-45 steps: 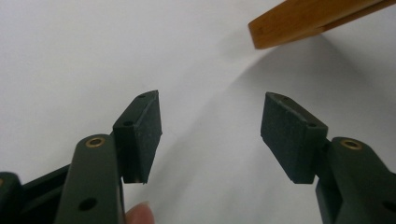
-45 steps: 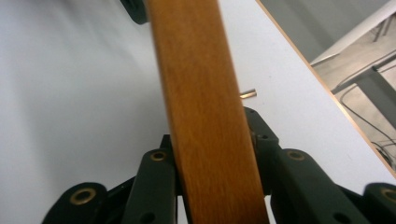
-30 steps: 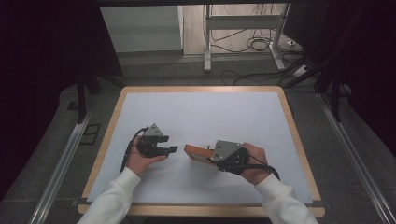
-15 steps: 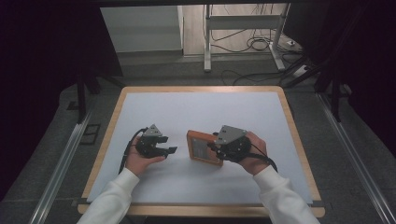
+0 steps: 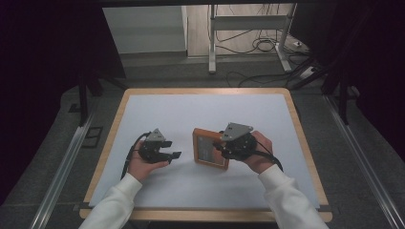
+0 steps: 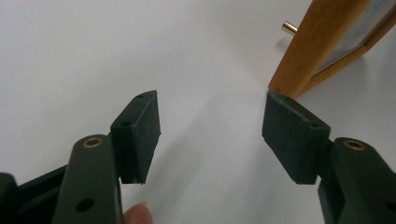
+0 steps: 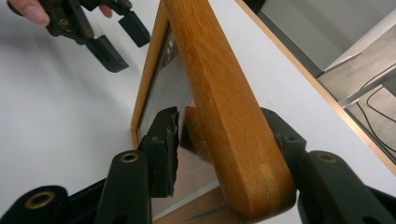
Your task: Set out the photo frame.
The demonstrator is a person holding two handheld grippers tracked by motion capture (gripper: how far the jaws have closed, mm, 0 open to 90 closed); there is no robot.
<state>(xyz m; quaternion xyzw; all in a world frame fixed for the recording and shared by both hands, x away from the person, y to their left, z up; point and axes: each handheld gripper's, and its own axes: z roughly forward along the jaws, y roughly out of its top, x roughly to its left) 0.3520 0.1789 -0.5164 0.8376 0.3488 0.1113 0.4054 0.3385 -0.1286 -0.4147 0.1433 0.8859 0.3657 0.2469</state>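
- Frame (image 5: 208, 151): a wooden picture frame with a glazed face, near the middle of the white table (image 5: 200, 109), just left of the right gripper. In the high view it looks propped with its face up and leaning; in the right gripper view its near side rail rises steeply between the jaws.
- Right gripper (image 5: 223, 149): its jaws have just been opening with the frame's side rail between them. The right-hand jaw lies along the rail's outer face; the left pad (image 7: 163, 140) stands off from the glazed side with a visible gap. The hold appears released or nearly so.
- Left gripper (image 5: 173, 149): jaws wide apart and empty, low over the table left of the frame. In the left gripper view the frame's near corner (image 6: 289, 79) sits just beyond the right-hand pad (image 6: 287, 135); whether they touch cannot be told. A small brass peg (image 6: 289, 28) shows behind the frame.
- Step in hand, as judged: setting the frame down and letting go.
- Next move, as judged: draw the right gripper back along the rail without dragging it; the left gripper is placed to steady the corner if the frame tips.
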